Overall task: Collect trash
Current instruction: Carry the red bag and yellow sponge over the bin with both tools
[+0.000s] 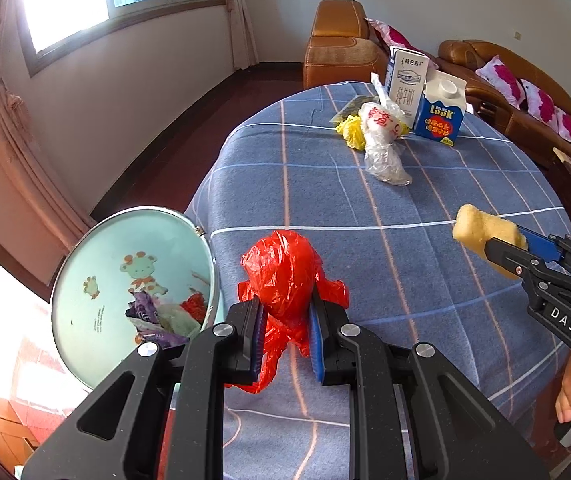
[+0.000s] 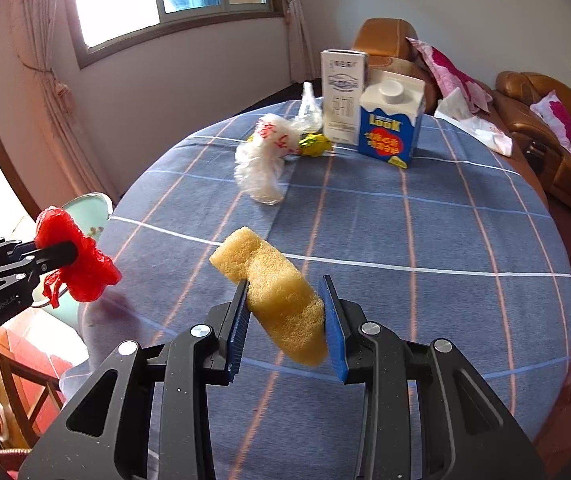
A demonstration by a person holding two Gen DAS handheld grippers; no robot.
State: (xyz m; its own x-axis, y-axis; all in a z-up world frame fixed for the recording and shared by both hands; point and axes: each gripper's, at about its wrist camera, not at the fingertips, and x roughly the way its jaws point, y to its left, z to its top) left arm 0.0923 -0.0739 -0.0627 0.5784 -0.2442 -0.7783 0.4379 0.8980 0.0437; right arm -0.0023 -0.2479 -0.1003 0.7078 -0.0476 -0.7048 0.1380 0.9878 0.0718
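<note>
My left gripper (image 1: 287,316) is shut on a crumpled red plastic bag (image 1: 285,276) and holds it above the table's left edge, beside a pale green bin (image 1: 97,280) that holds several scraps. My right gripper (image 2: 285,312) is shut on a yellow sponge (image 2: 273,292) above the blue checked tablecloth (image 2: 425,240). The sponge (image 1: 485,232) also shows at the right of the left wrist view. The red bag (image 2: 73,256) also shows at the left of the right wrist view. A clear plastic bag (image 2: 265,156) and a yellow wrapper (image 2: 317,144) lie at the far side.
A white milk carton (image 2: 343,96) and a blue carton (image 2: 391,120) stand at the table's far edge. Brown sofas (image 1: 525,92) with pink cushions stand behind. A white bag (image 2: 477,124) lies at the far right. A wooden chair (image 2: 25,372) stands below the left edge.
</note>
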